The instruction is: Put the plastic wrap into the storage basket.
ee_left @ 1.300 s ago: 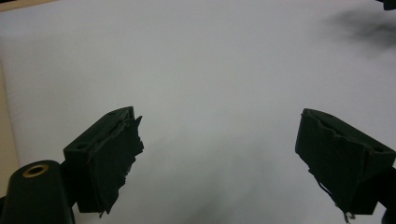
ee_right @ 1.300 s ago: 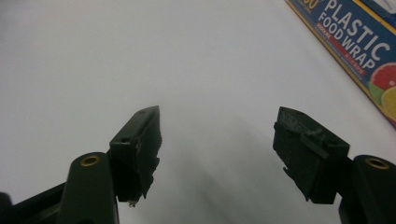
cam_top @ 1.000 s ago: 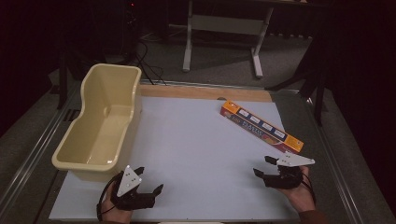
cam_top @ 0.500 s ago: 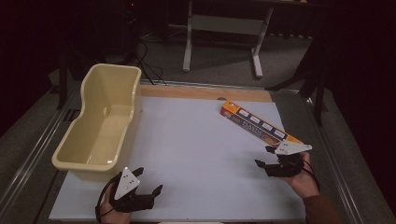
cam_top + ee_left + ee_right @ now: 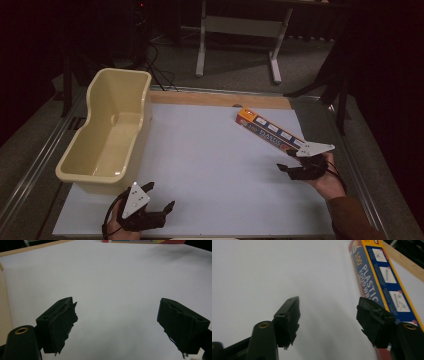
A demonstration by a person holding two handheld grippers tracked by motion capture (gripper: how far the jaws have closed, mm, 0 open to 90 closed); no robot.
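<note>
right gripper (image 5: 328,315), jaws apart and just closing on nothing, beside the wrap box (image 5: 382,282), lettering legible.

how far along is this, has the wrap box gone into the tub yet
Nothing looks done yet: the plastic wrap box lies on the white table, and the yellow tub holds nothing. In hand: the right hand-held gripper is at the box's near end, its jaws just closing, with nothing between them. The left hand-held gripper waits open. Left, probably: grasping the box and moving it.

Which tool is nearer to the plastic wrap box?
Right. The right tool is beside the near end of the plastic wrap box; the left tool is across the table, beside the beige tub.
</note>
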